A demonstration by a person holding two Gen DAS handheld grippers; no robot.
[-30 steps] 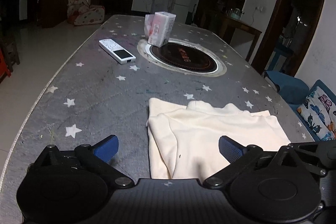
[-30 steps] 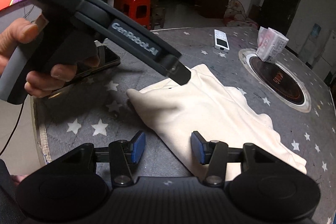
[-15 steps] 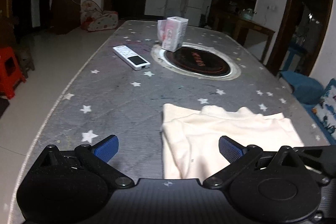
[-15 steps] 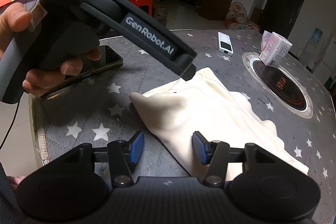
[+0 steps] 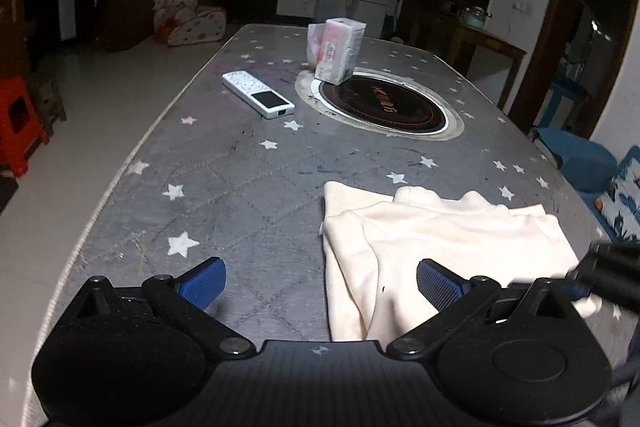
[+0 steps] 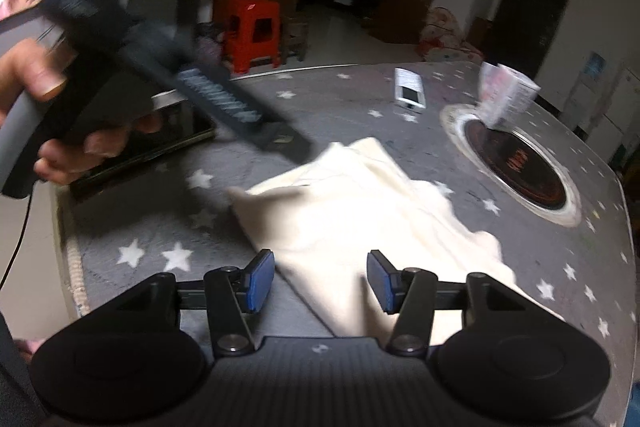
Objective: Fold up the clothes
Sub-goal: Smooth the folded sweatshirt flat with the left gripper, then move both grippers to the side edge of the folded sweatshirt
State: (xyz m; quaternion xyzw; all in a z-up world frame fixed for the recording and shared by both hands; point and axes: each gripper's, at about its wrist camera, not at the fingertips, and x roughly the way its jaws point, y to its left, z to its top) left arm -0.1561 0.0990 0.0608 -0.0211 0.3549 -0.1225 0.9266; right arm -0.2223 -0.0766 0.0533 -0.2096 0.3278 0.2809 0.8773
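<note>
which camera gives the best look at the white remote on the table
The left wrist view: the white remote lies sharp and close, buttons and screen visible, left of the round hotplate. In the right wrist view it is small, far and motion-blurred.

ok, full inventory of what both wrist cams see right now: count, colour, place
garment: 1, cream, folded, near end of table
table: 1, grey cover with white stars
remote: 1, white, left of the cooktop
cooktop: 1, round, black, set into the table centre
box: 1, white and pink, on the cooktop's far edge
phone: 1, black, table edge beside the hand
stool: 1, red, on the floor
left gripper: 1, black, blue pads, open above the garment's left edge
right gripper: 1, black, blue pads, open over the garment
hand: 1, gripping the left gripper's handle
</note>
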